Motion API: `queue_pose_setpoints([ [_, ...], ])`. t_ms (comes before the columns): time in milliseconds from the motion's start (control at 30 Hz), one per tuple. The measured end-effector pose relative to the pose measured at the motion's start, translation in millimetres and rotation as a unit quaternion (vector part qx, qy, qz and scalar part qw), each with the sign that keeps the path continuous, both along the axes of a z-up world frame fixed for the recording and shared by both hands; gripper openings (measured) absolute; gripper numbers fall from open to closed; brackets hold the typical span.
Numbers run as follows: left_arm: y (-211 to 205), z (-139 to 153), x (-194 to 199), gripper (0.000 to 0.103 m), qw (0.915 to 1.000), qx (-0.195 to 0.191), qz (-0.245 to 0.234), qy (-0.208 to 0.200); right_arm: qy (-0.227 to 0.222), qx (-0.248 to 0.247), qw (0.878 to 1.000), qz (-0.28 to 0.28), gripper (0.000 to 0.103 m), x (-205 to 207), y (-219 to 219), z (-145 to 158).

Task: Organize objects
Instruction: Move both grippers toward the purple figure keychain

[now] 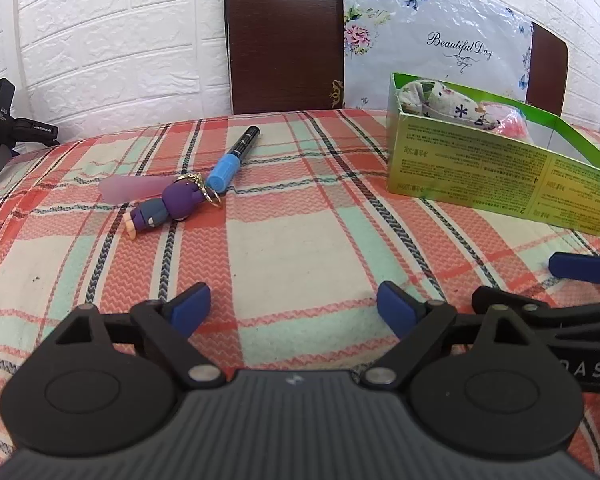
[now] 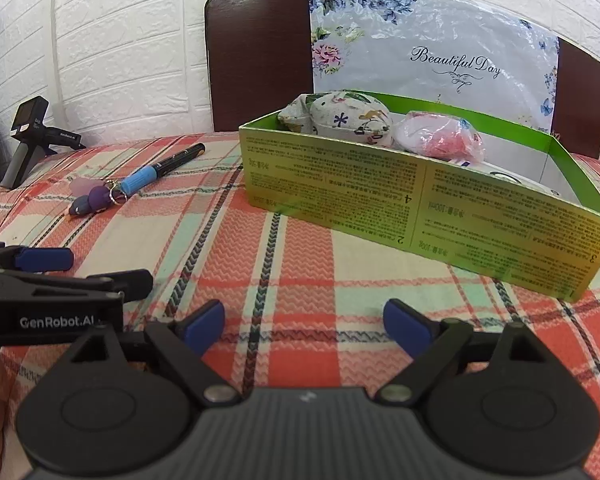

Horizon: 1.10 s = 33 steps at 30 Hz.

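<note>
plaid tablecloth (image 1: 300, 240) | dark chair back (image 1: 280, 36) | floral bag (image 2: 432, 52) | white brick wall (image 1: 120, 40)

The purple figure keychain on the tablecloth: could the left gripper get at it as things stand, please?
Probably yes. The left gripper is open and empty, with only bare tablecloth between it and the keychain, though the blue-capped marker touches its ring.

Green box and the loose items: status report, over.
Left gripper and right gripper open, empty. Marker and figure keychain outside the green box. Path clear.
</note>
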<state>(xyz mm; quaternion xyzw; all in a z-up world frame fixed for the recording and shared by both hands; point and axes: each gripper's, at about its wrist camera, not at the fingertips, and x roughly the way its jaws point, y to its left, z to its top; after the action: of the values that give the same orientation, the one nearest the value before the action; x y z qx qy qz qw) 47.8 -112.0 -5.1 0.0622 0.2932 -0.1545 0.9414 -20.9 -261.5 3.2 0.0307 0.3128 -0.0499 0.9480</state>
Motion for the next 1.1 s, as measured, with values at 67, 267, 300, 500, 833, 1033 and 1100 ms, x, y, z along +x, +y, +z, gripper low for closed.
queue_pose_setpoints([
  [67, 1.2, -0.4, -0.4, 0.093, 1.0, 0.001, 0.0, 0.0, 0.001, -0.001, 1.0, 0.0, 0.092, 0.3, 0.8, -0.1],
  [267, 9.2, -0.6, -1.7, 0.096, 1.0, 0.003, 0.0, 0.002, 0.004, -0.003, 1.0, -0.001, 0.092, 0.5, 3.0, 0.1],
  [300, 10.9, -0.7, -1.9, 0.096, 1.0, 0.004, 0.0, 0.002, 0.005, -0.003, 1.0, 0.0, 0.092, 0.2, 4.1, 0.2],
  [500, 25.3, 0.2, 0.8, 0.097, 1.0, 0.007, 0.003, 0.005, 0.011, -0.011, 0.999, 0.031, 0.093, 2.0, 24.0, 2.1],
  [833, 107.1, 1.8, 11.9, 0.099, 0.9956, 0.036, 0.086, -0.011, 0.013, -0.014, 0.995, 0.096, 0.092, 27.0, 72.7, 4.8],
  [1033, 171.6, 1.7, 22.4, 0.099, 0.9891, -0.044, 0.14, -0.011, 0.005, -0.039, 0.987, 0.153, 0.091, 54.7, 119.3, 6.2],
  [1100, 182.3, 1.8, 20.0, 0.1, 0.987, -0.085, 0.135, -0.019, 0.0, -0.046, 0.985, 0.167, 0.088, 68.8, 133.3, 7.9],
])
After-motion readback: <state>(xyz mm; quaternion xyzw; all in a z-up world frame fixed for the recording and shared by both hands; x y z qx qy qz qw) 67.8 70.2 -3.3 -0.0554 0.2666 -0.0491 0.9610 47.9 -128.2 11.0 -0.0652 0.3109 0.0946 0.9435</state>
